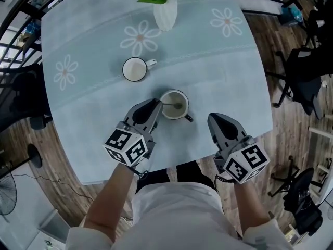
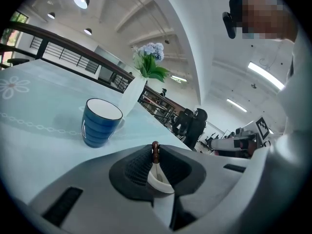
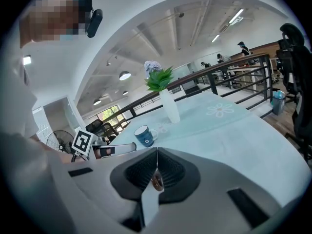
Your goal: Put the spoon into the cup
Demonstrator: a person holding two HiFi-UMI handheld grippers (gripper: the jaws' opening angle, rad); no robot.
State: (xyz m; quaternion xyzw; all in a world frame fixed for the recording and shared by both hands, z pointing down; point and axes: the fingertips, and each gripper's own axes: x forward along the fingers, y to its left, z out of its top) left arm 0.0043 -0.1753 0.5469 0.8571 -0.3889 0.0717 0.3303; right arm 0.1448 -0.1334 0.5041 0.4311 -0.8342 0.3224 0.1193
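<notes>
Hard-to-see bits first: in the head view the spoon [image 1: 170,105] is only a thin pale line. Its gripped end is buried under the left gripper [image 1: 156,104], and its bowl is a faint smudge inside the cup [image 1: 183,95]. In the left gripper view the jaws cover that cup. Only the spoon's brown handle tip [image 2: 155,149] pokes up between the pads, and I can't tell whether the white curve low in the gap behind them is spoon or cup rim. Left gripper [image 2: 155,152] is clamped on the spoon handle, fingertips just beside the cup's left rim. The spoon runs right from there over the rim, so its far end sits inside the cup. The cup stands near the table's [image 1: 223,77] front edge, its dark handle pointing toward the person. Right gripper [image 1: 214,117] is off to the cup's right, apart from it, touching nothing I can see. Its own view shows the right gripper [image 3: 157,155] with jaws pressed together and no object clamped; a small brownish blob behind the pads is unreadable. There are 2 other items on the table. A blue mug [image 1: 135,70] [image 2: 101,122] [image 3: 144,135] sits farther back and left of the cup. A white vase [image 1: 166,13] [image 2: 132,97] [image 3: 170,106] with greenery stands at the far side, cut off by the head view's top edge.
</notes>
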